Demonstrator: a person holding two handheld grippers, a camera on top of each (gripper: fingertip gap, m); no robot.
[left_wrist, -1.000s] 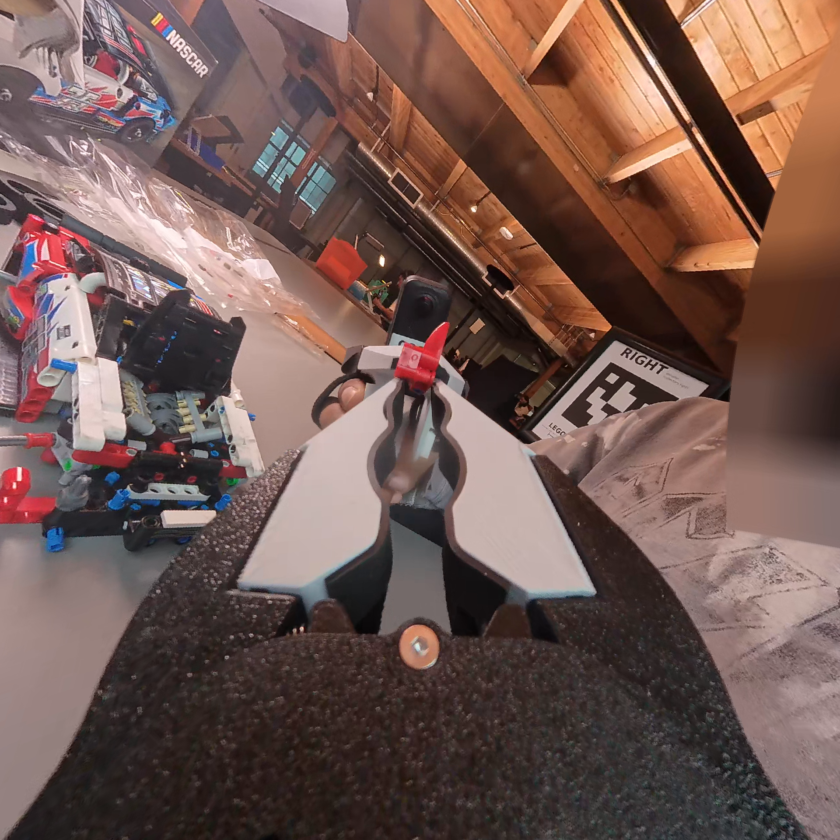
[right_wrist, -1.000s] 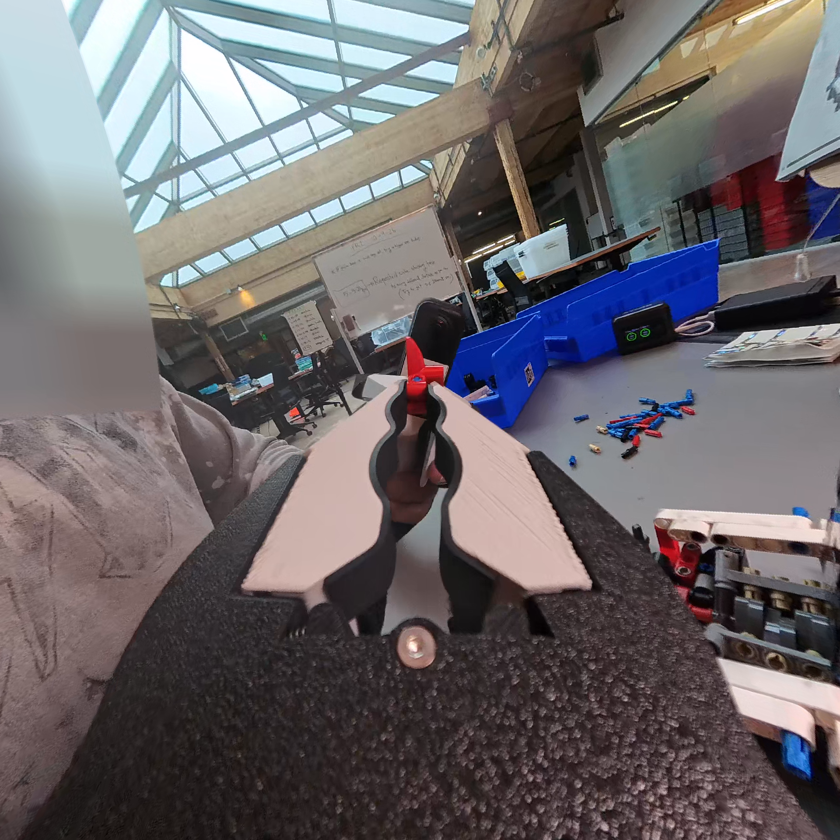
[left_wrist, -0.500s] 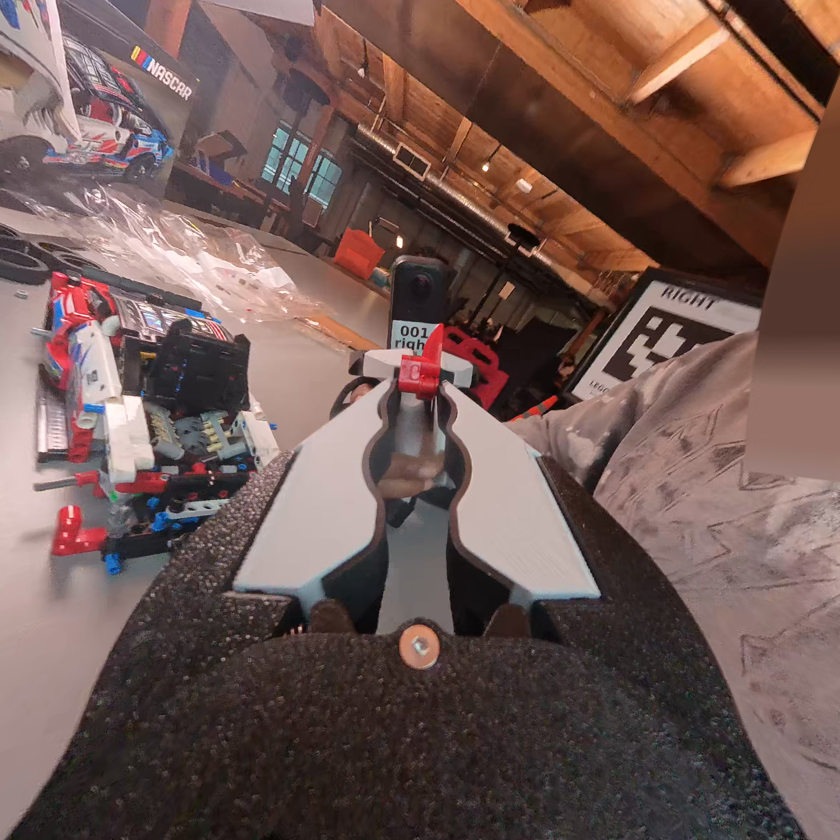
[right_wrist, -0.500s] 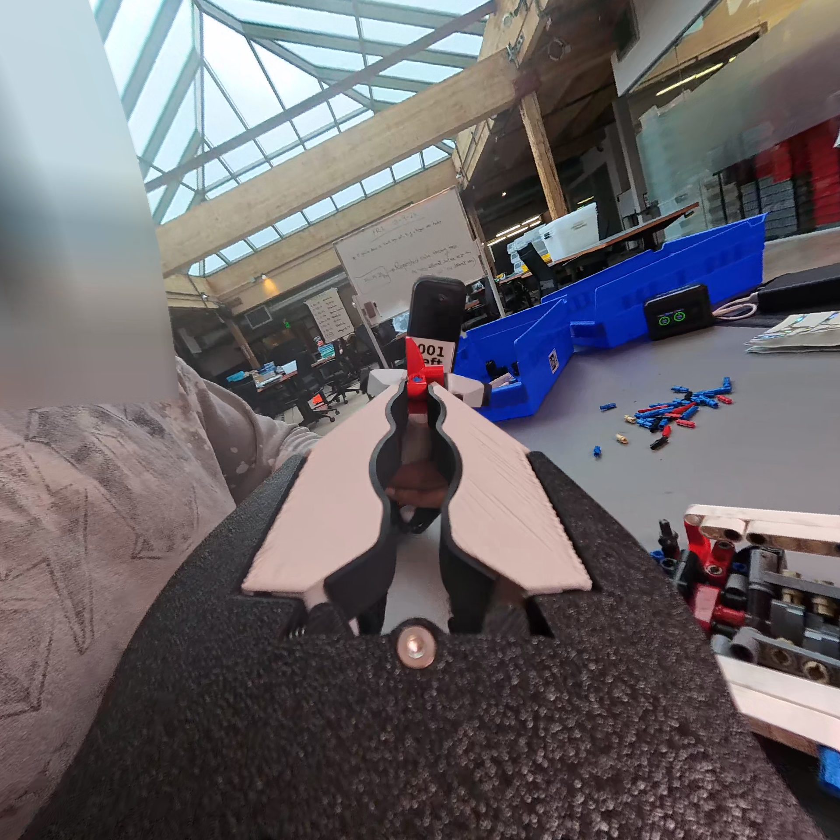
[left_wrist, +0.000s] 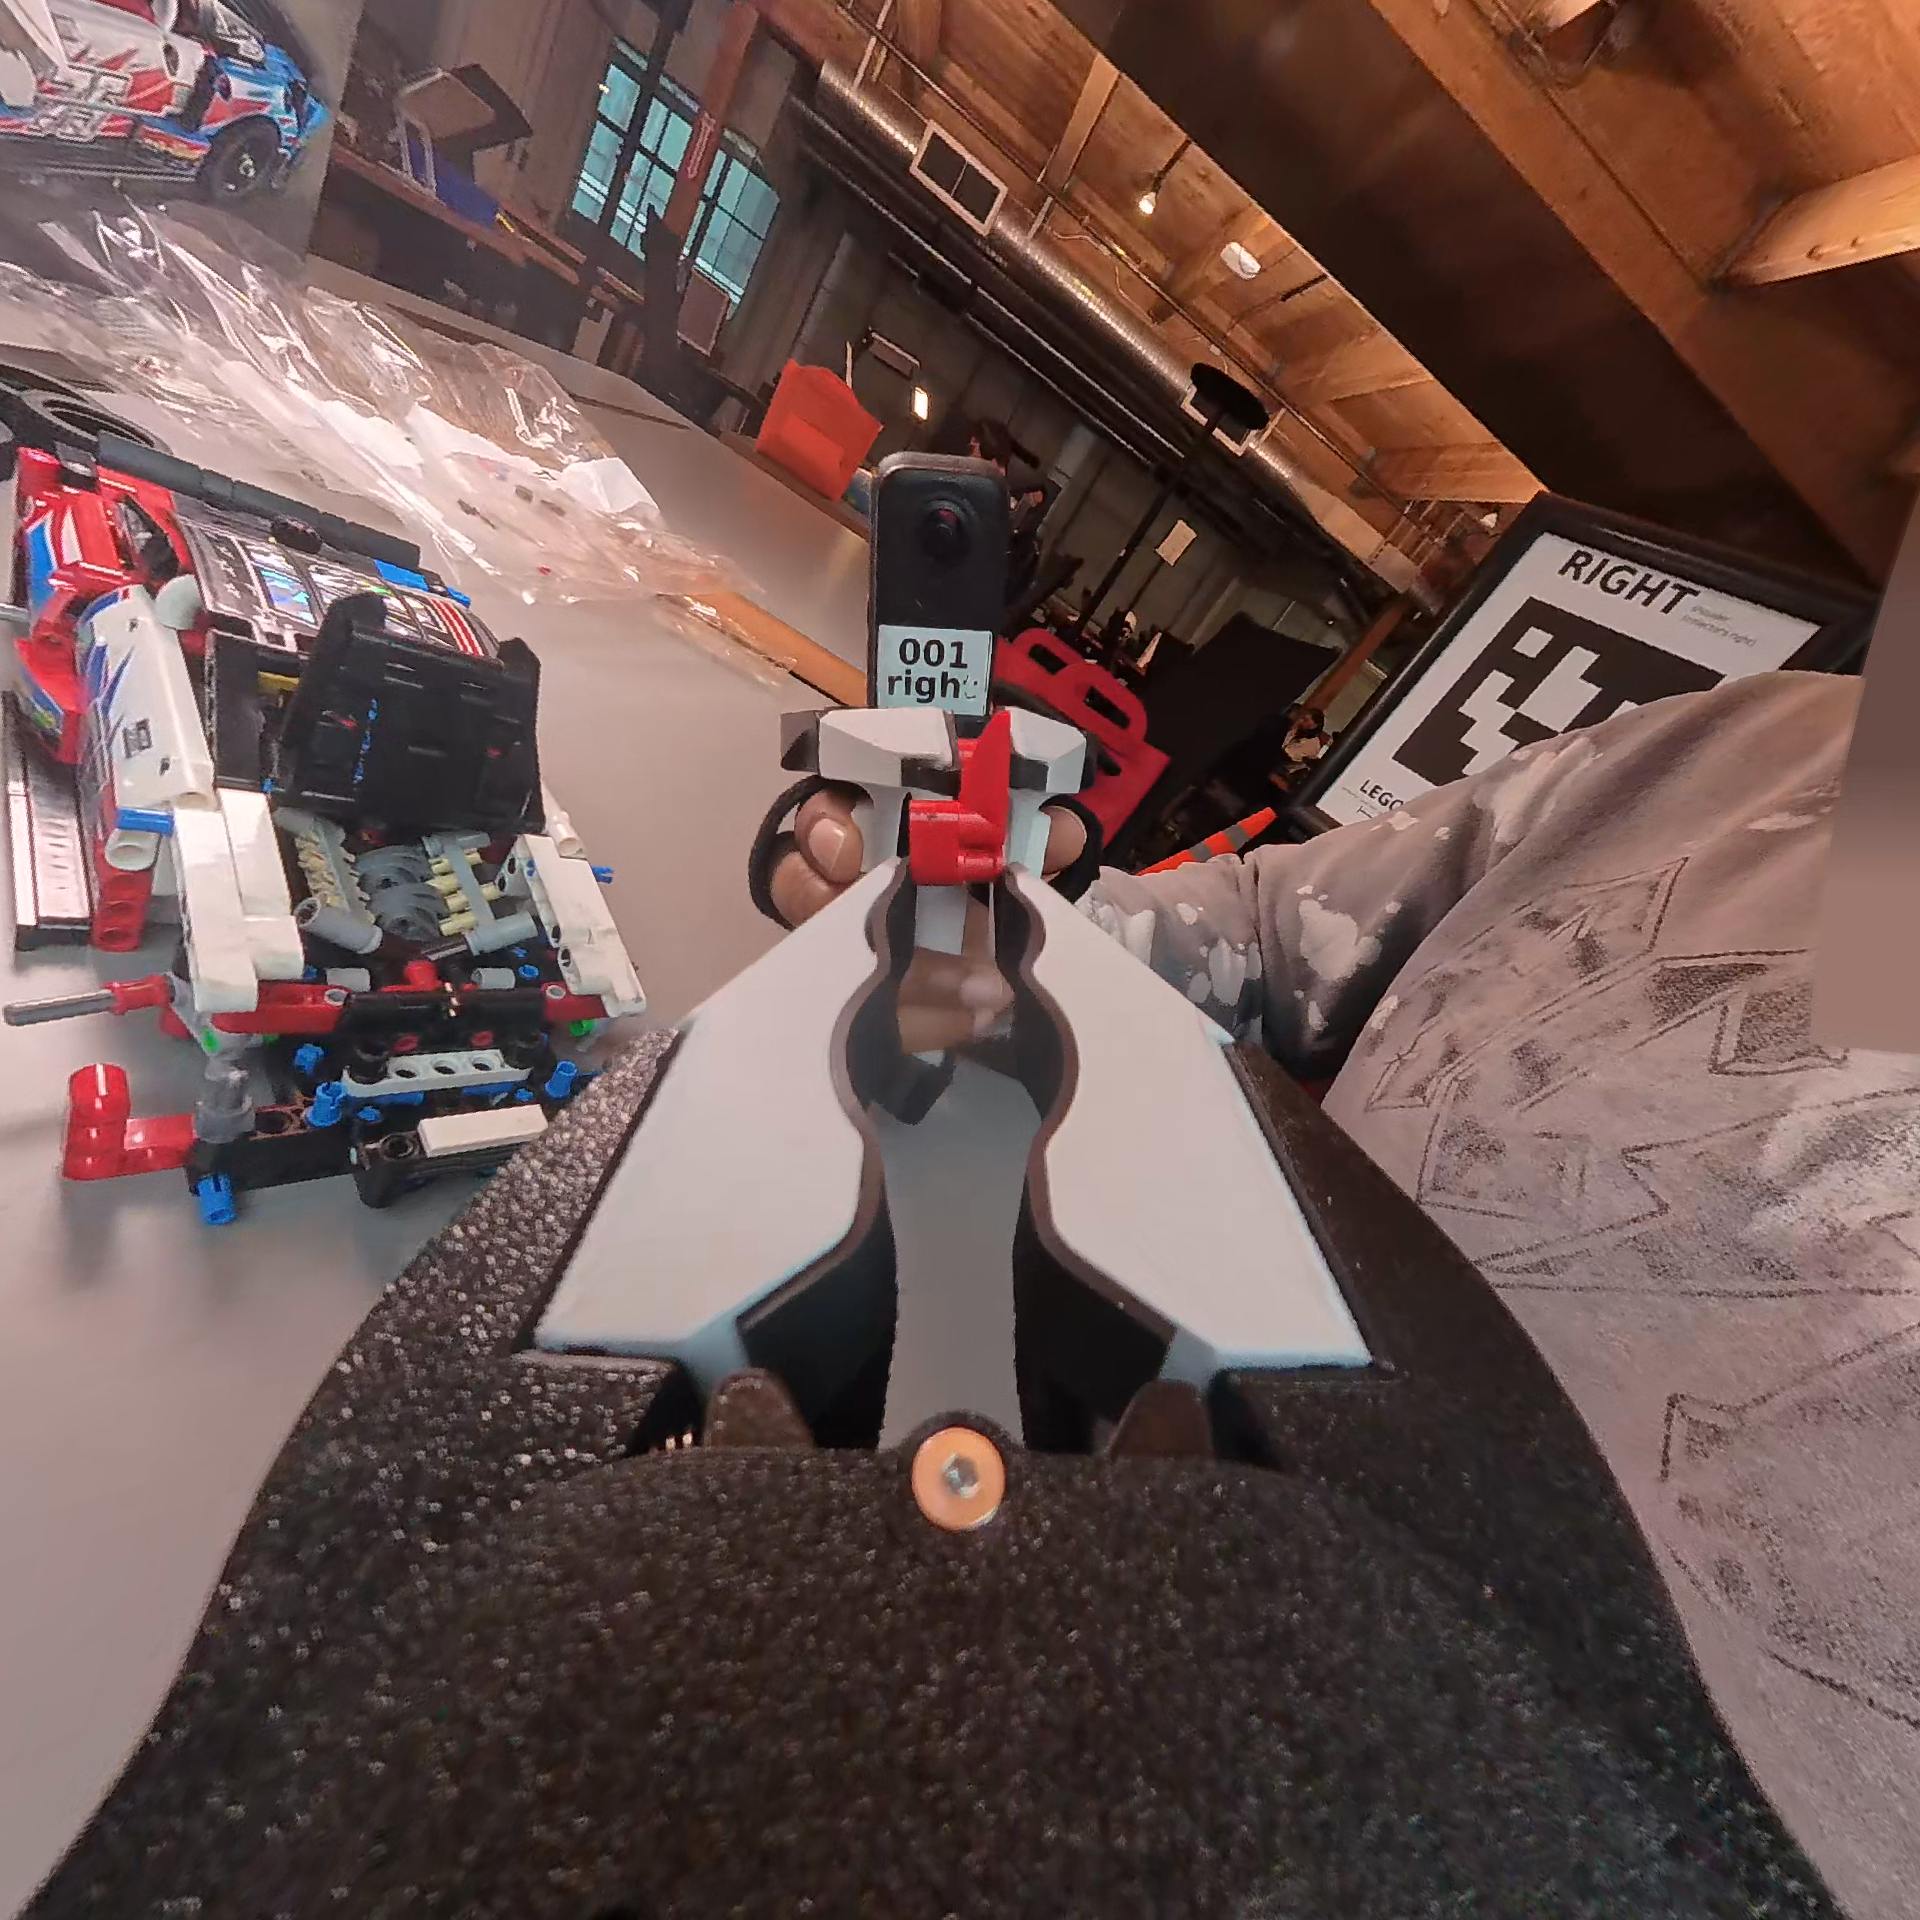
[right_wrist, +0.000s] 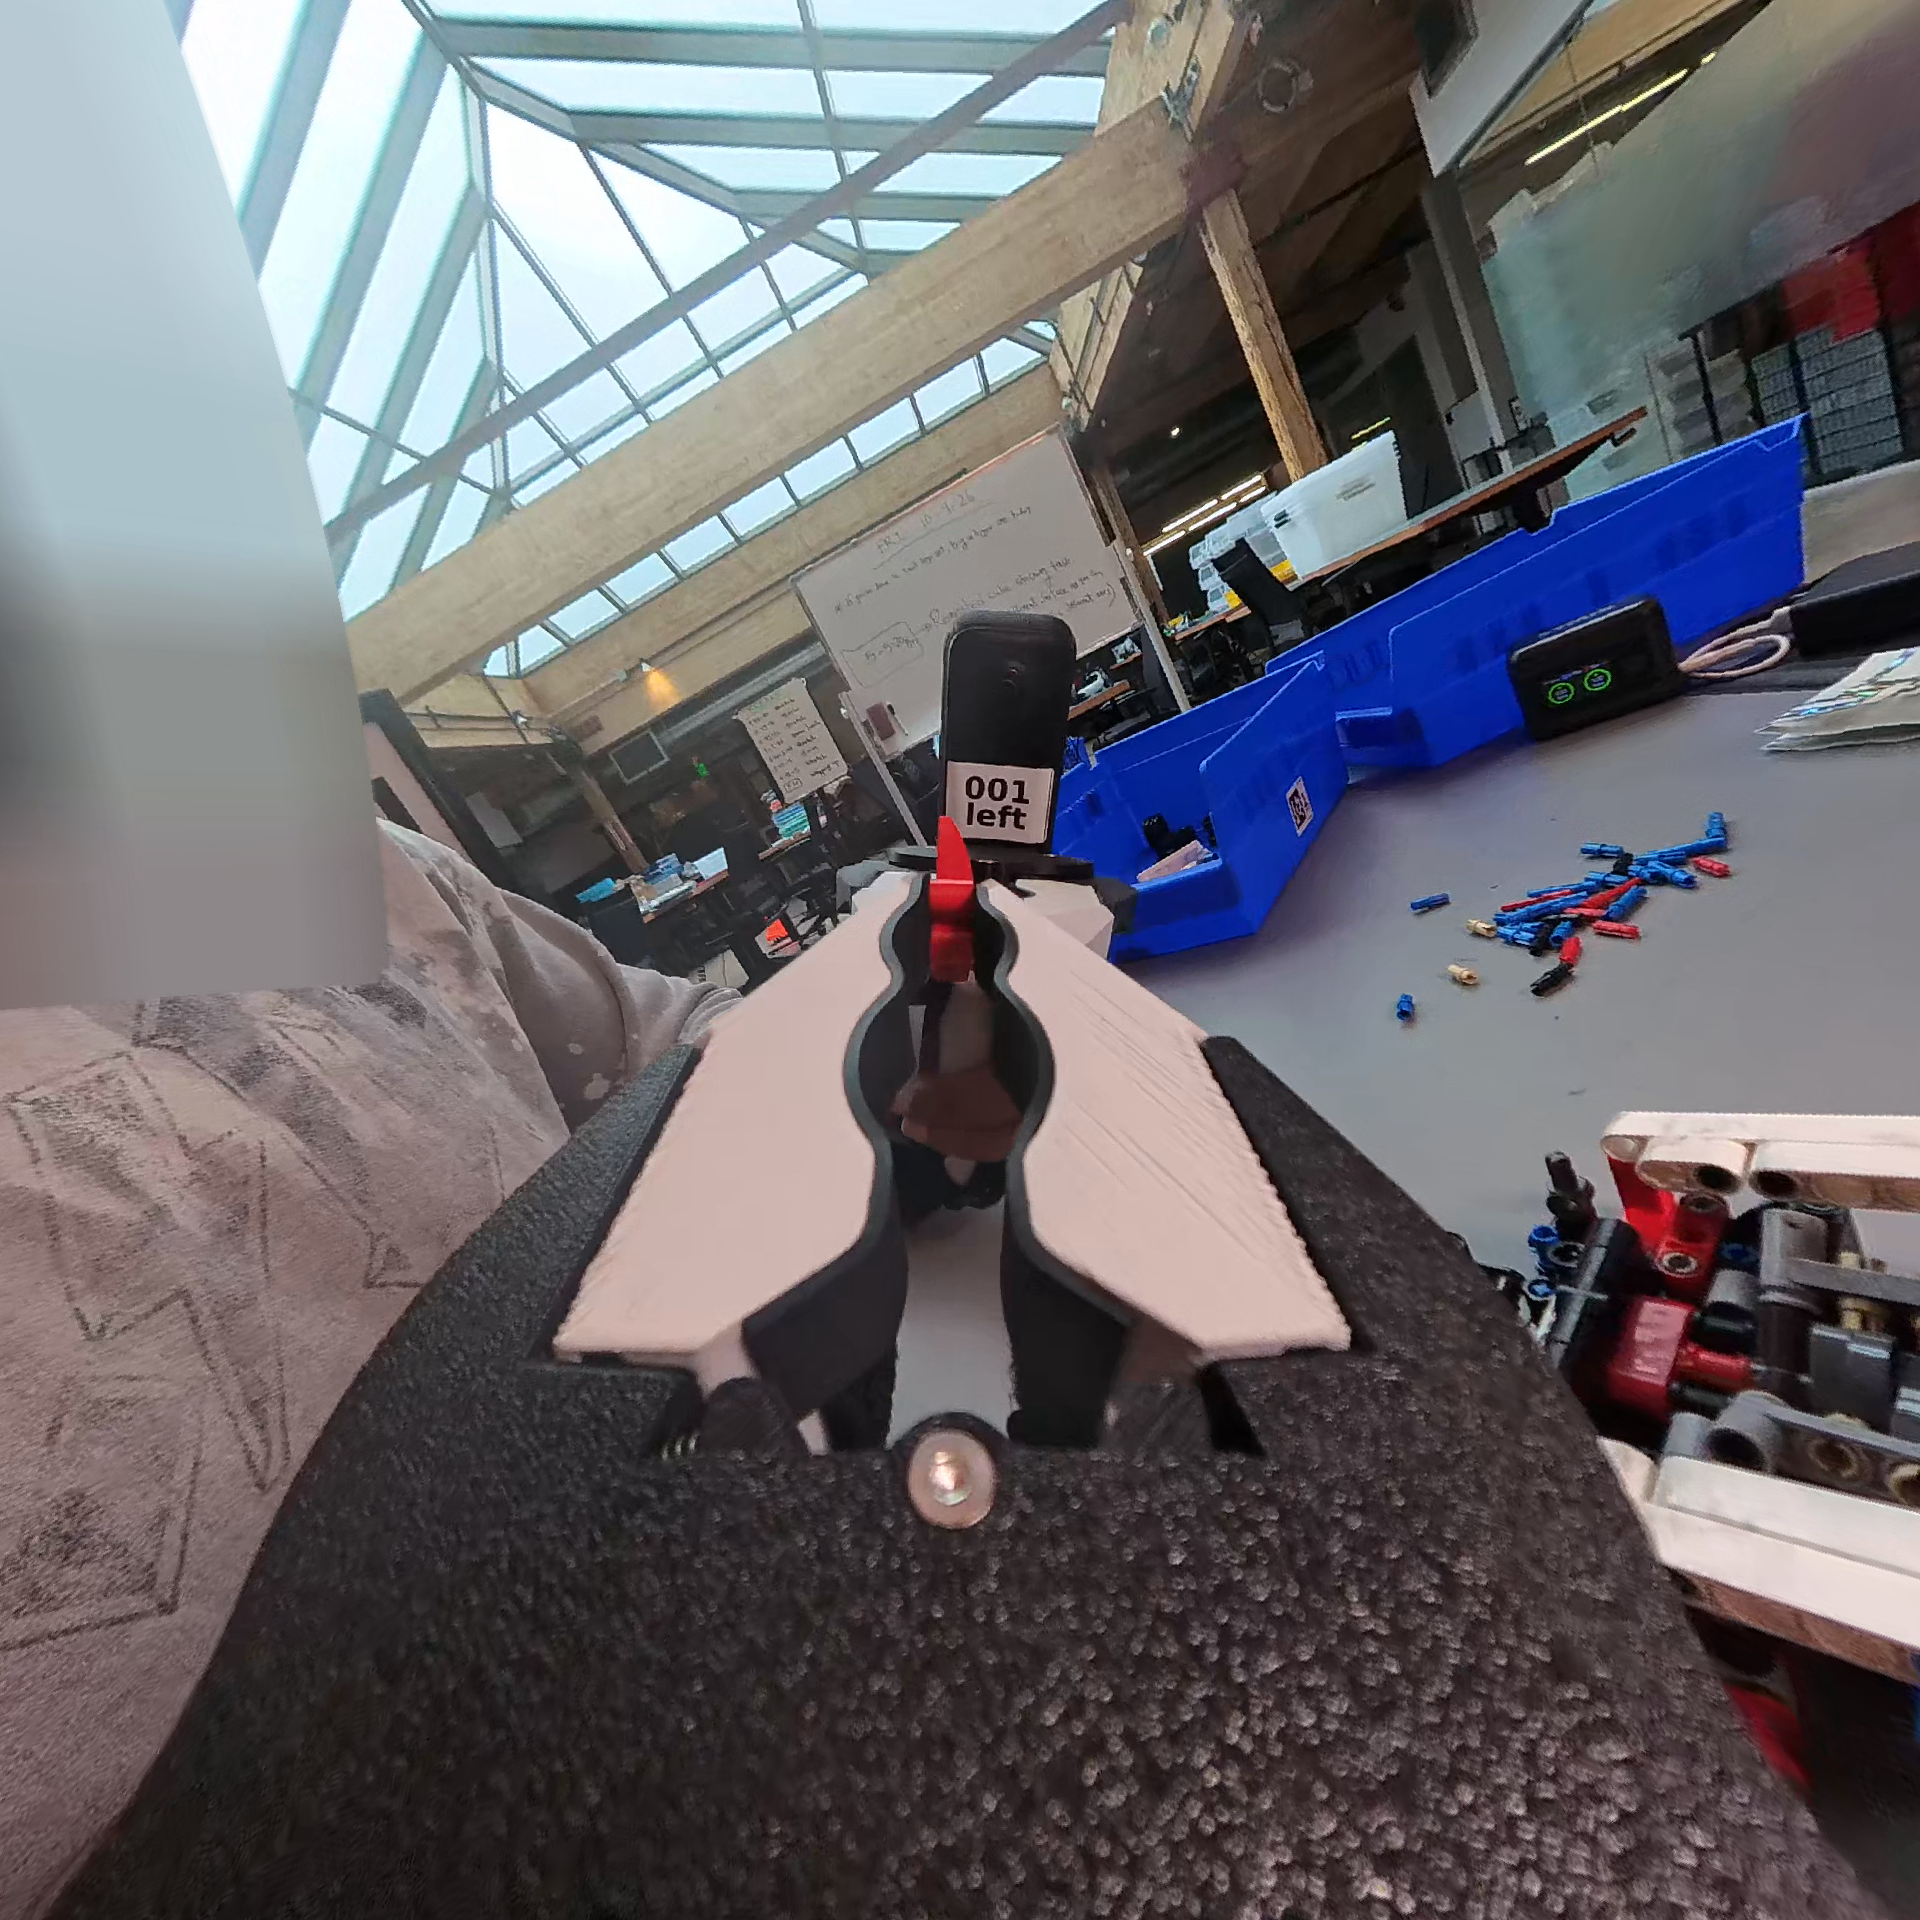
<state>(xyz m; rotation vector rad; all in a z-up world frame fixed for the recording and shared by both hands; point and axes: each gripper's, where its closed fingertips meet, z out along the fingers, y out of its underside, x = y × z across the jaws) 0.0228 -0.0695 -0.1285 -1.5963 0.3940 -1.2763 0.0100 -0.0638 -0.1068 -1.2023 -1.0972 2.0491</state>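
Note:
My left gripper (left_wrist: 956, 883) and my right gripper (right_wrist: 951, 920) point at each other, tip to tip, above the grey table (left_wrist: 125, 1403). A small red brick piece with a pointed fin (left_wrist: 961, 821) sits between the closed tips in both views; it also shows in the right wrist view (right_wrist: 948, 914). Both pairs of jaws look shut on it. Behind the piece each view shows the other gripper's black camera (left_wrist: 935, 582) (right_wrist: 1003, 717) and a hand on its handle. How each jaw grips the piece is partly hidden.
A partly built red, white and black brick car (left_wrist: 343, 831) lies left of the left gripper, and shows at the right edge of the right wrist view (right_wrist: 1766, 1299). Clear plastic bags (left_wrist: 416, 416), blue bins (right_wrist: 1455, 727), loose pins (right_wrist: 1590, 904), a grey sleeve (left_wrist: 1558, 1039). My two grippers' fingertips are within a few centimetres of each other.
Both views have tilted down toward the table, and the opposite gripper's camera has come fully into view. The red piece stays at the tips, with the jaws shut throughout.

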